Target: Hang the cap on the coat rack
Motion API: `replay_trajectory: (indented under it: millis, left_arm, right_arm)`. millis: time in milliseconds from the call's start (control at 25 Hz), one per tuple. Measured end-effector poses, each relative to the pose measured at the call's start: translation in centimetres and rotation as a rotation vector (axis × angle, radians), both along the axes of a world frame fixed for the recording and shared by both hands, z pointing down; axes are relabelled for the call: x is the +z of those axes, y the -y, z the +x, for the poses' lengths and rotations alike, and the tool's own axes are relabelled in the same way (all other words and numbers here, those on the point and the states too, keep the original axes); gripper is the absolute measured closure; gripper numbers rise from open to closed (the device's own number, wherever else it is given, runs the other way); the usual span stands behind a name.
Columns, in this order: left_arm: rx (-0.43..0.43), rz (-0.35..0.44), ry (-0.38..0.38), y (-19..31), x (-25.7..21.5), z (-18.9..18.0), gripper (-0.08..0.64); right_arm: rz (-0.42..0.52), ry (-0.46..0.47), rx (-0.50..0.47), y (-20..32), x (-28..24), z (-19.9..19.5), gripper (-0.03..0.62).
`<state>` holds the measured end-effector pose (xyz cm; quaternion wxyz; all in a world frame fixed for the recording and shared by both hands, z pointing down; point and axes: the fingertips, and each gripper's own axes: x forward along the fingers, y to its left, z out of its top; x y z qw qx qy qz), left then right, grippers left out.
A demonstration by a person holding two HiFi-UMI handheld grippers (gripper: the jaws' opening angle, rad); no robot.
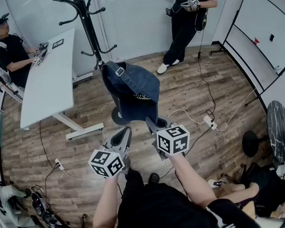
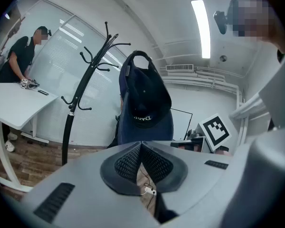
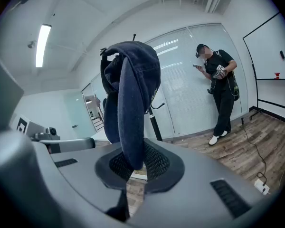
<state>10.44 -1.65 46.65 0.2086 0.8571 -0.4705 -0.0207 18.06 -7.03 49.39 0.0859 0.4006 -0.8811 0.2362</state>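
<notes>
I'm holding the dark blue cap (image 1: 133, 85) aloft, just short of the coat rack (image 1: 85, 20), with my right gripper (image 3: 133, 163) pinching its brim and my left gripper (image 2: 141, 152) pressed together on nothing, and I'm aiming what looks like the rear strap (image 1: 119, 71) opening squarely over a free hook (image 1: 61, 1) while gripping firmly.

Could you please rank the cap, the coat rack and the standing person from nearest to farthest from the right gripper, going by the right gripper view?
1. Cap: clamped between the right gripper's jaws, dead centre.
2. Coat rack: its pole shows just behind the cap, slightly right of centre.
3. Standing person: by the glass wall, far right.
</notes>
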Motion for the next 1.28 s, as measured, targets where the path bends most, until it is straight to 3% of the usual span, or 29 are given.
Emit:
replay_trajectory:
  millis: [160,480,680,920,1280]
  left_arm:
    - [0.017,0.017,-0.038,-0.7,-0.7,1.1,0.546]
    - [0.014,0.015,-0.009,-1.0,-0.9,1.3,0.546]
    - [0.011,0.003,-0.001,-1.4,-0.8,0.9,0.546]
    - [-0.016,-0.005,0.018,-2.3,-1.0,-0.4,0.546]
    - [-0.066,0.014,-0.032,0.0,-1.1,-5.7,0.546]
  right_arm:
    - [0.013,-0.003,-0.008,-0.9,-0.2,0.8,0.549]
    - [0.036,0.01,-0.002,-1.7,-1.0,1.2,0.549]
    - [0.014,0.099,-0.025,-2.1,-1.6,0.3,0.55]
    - [-0.008,0.121,-0.046,-2.1,-1.1,-0.7,0.549]
    - [-0.018,0.108,-0.064,0.2,-1.0,-5.1,0.549]
